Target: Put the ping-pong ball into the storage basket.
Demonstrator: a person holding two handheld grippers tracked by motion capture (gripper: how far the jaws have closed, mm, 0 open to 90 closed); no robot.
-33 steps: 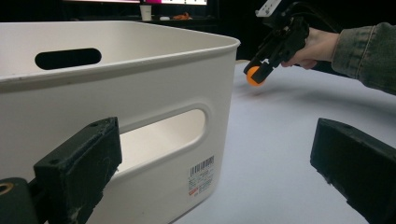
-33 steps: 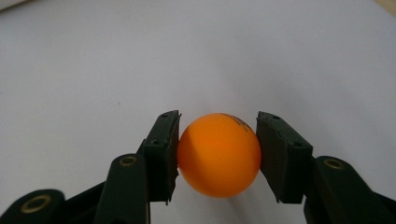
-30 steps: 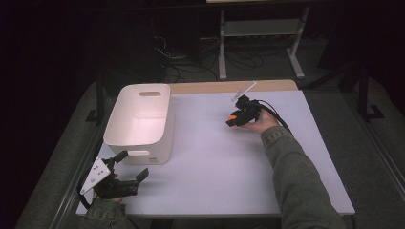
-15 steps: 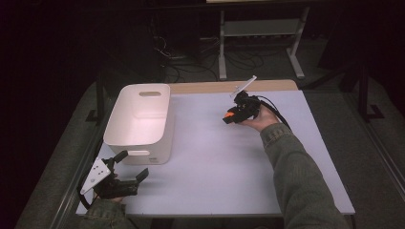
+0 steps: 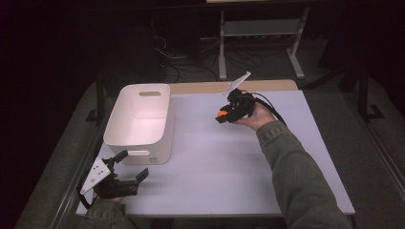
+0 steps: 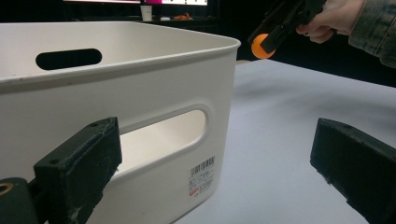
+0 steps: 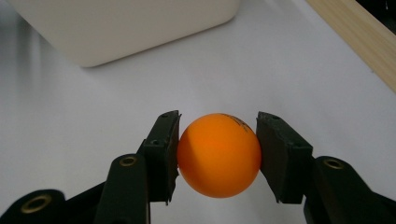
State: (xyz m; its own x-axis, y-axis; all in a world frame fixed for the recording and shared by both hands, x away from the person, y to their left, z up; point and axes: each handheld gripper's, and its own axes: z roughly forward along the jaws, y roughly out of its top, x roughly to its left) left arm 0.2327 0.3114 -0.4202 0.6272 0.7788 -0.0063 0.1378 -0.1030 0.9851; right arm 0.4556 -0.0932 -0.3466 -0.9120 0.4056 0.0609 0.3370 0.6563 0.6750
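Covering the table (image 5: 229,162) is a pale sheet with a wood strip at the far edge; room beyond is dark, metal rack at the back. Right gripper (image 7: 218,151) is clamped on an orange ball (image 7: 218,154), round so no long axis, held above the sheet right of the white bin (image 5: 141,121). Left gripper (image 5: 128,167) sits with jaws wide apart and empty at the bin's near end.

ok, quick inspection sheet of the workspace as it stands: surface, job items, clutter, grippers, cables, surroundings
Surface: white table top, wooden strip along far edge.
Job's things: orange ball clamped in right gripper, above the table; white bin at table's left, upright, nothing seen inside, barcode label on near wall.
Clutter: nothing seen.
Grippers: right gripper shut on the ball, held above the table, right of the bin; left gripper open, holding nothing, by the bin's near wall.
Cables: black cable trails from the right gripper.
Surroundings: dark; metal rack and floor cables beyond the table.
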